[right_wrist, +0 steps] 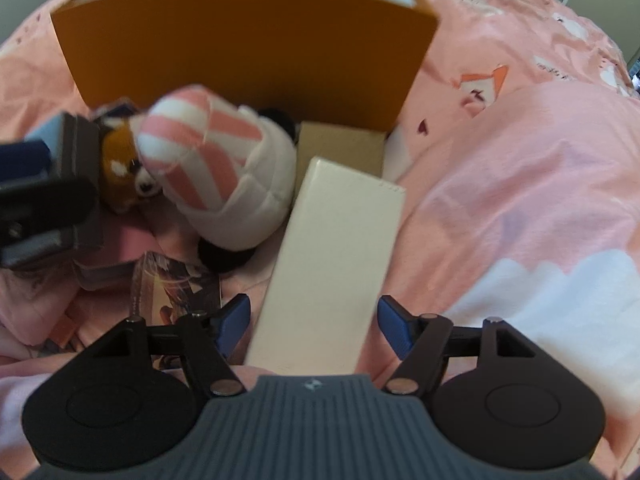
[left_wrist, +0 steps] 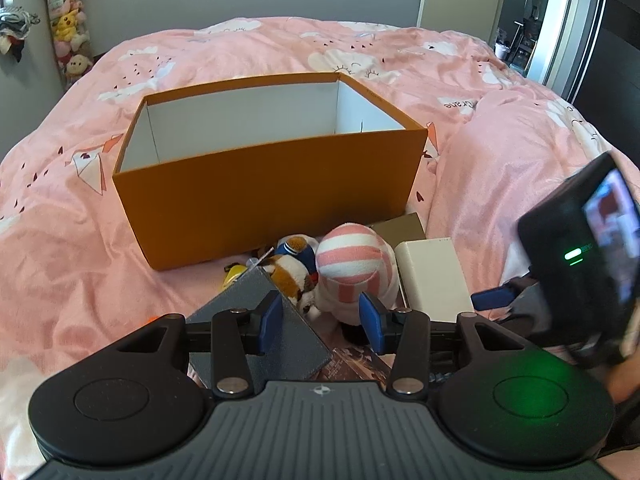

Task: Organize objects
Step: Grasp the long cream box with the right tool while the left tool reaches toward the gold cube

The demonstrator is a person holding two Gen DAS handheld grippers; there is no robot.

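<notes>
A cream rectangular cardboard box (right_wrist: 332, 264) lies on the pink printed bedspread (right_wrist: 520, 184) in front of the open orange cardboard box (right_wrist: 240, 48), its near end between the wide-open right tongs (right_wrist: 314, 328), neither blue pad touching it. Just left, the pink-and-white striped plush toy (left_wrist: 352, 260) sits ahead of the left tongs (left_wrist: 320, 320), which gape open over a grey flat card (left_wrist: 256, 320) and hold nothing.
</notes>
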